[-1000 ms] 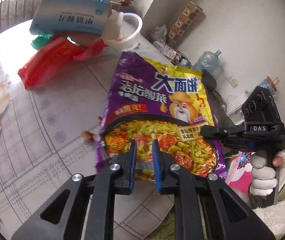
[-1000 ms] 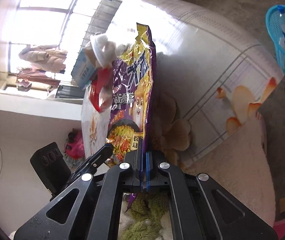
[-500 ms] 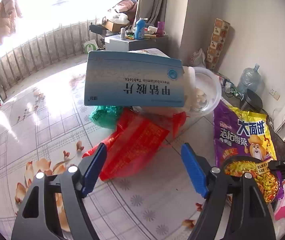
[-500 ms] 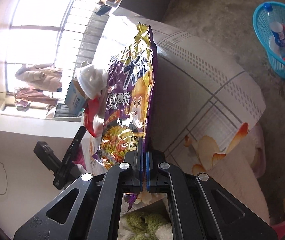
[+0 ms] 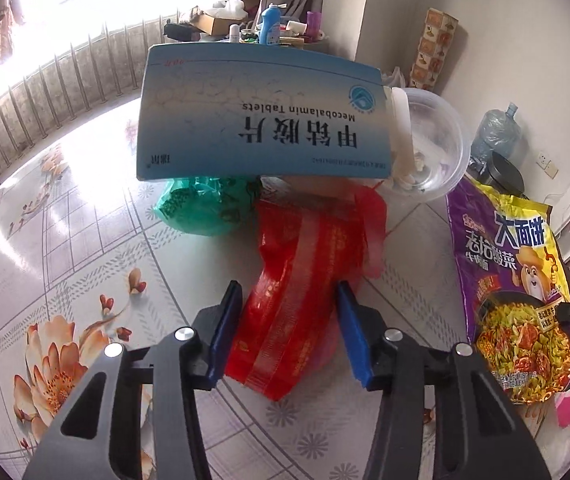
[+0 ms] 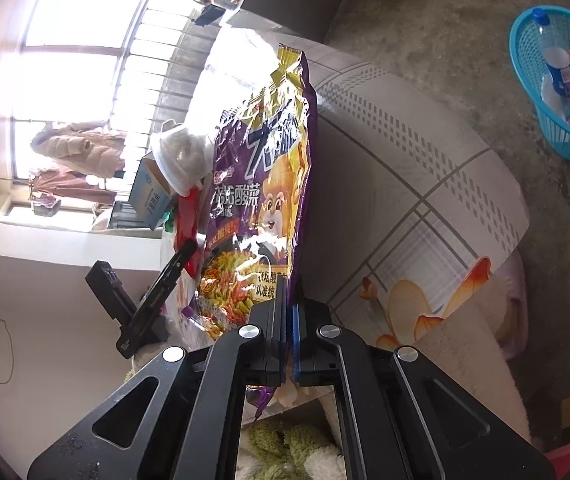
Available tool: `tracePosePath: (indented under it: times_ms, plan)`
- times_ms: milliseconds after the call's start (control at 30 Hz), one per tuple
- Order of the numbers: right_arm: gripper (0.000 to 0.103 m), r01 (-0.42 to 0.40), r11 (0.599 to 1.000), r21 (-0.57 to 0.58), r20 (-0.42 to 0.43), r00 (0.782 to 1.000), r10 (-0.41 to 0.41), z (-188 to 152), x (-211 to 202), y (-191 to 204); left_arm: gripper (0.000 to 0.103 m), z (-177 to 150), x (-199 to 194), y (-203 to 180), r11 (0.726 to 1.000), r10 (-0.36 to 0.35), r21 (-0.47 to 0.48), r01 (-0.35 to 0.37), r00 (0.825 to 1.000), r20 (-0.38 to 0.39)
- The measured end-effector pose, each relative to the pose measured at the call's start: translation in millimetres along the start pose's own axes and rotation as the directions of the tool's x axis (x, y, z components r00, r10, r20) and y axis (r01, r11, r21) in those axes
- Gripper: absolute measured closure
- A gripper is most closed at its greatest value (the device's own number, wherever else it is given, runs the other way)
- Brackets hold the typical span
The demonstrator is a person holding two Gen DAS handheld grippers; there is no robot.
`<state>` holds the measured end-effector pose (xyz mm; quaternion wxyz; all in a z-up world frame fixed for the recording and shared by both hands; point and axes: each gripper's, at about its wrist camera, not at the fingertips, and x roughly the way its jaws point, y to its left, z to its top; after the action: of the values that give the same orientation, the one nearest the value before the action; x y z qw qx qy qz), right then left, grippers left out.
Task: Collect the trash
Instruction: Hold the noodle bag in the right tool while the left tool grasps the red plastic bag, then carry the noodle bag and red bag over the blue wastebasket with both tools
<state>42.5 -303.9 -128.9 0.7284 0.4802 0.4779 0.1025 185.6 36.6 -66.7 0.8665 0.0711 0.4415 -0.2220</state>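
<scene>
One red bag (image 5: 299, 300) between left gripper (image 5: 289, 334) pads

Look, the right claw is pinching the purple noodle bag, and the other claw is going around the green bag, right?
Not quite. The right gripper does pinch the purple noodle bag, but the left gripper is closing around the red bag, not the green one. The left wrist view shows the green bag lying farther back, under the blue box.

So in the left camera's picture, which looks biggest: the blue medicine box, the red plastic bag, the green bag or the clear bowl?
As they look here:
1. Blue cardboard medicine box
2. Red plastic bag, though it lies nearest the camera, so that is unsure
3. Clear plastic bowl and crumpled green plastic bag look about alike.
</scene>
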Motion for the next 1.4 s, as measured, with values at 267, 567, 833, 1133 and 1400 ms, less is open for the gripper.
tracePosePath:
  times_ms: [267, 567, 833, 1133, 1400]
  plan:
    - [0.099, 0.005, 1.000, -0.029, -0.018, 1.000, -0.005, -6, -12, 1, 0.080, -23, -19, -15, 0.997, -0.069, -0.025, 0.068, 0.997, -0.046]
    - [0.078, 0.060, 0.995, -0.078, -0.007, 0.998, -0.060, -2, -27, 3, 0.073, -62, -51, -48, 0.993, -0.121, -0.013, 0.120, 0.988, -0.096]
    - [0.075, 0.019, 0.999, -0.046, -0.013, 1.000, -0.019, -1, -18, 1, 0.071, -54, -44, -48, 0.996, -0.084, 0.008, 0.085, 0.993, -0.083]
    - [0.101, 0.015, 0.999, -0.036, -0.018, 1.000, -0.016, -4, -13, -5, 0.087, -55, -44, -52, 0.995, -0.091, 0.022, 0.092, 0.994, -0.062]
    - [0.103, -0.055, 0.996, -0.067, 0.062, 0.996, 0.059, -2, -41, -1, 0.089, -39, -71, -52, 0.990, -0.144, 0.005, 0.144, 0.989, 0.025]
